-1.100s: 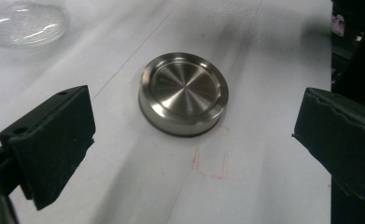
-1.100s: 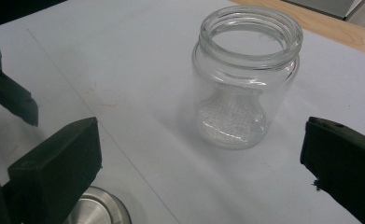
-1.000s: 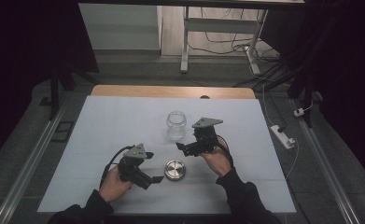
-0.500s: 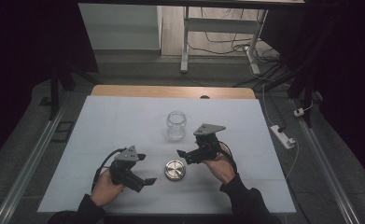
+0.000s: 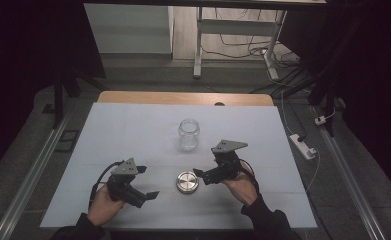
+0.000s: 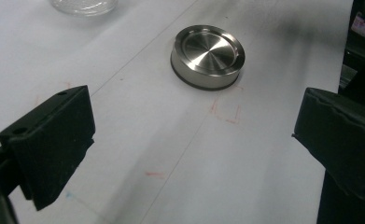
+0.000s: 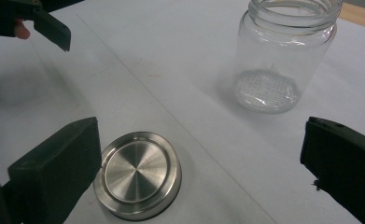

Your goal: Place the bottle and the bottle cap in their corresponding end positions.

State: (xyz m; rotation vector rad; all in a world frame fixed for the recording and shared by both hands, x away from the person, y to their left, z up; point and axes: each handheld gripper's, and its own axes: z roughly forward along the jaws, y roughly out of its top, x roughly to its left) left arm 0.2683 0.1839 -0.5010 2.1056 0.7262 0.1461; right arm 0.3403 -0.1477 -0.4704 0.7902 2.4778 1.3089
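Sitting on the white counter (image 5: pixel 133 130) there's a round metal lid (image 5: pixel 187 182), flat on its own near the front edge, pretty much between the two hands. Behind it, a bit further back and apart from it, an open clear glass jar (image 5: pixel 188 134) stands upright with nothing on its mouth.

Left tool (image 5: pixel 145 182) is off to the left of the lid, jaws spread wide and holding nothing; in the left gripper view the lid (image 6: pixel 207 57) lies ahead on the paper, well clear of both jaws. Right tool (image 5: pixel 199 174) is just right of the lid, also wide open and empty. From the right gripper view the lid (image 7: pixel 138 174) sits right beside the left-hand jaw, can't tell if they actually touch, and the jar (image 7: pixel 283 56) is further out.
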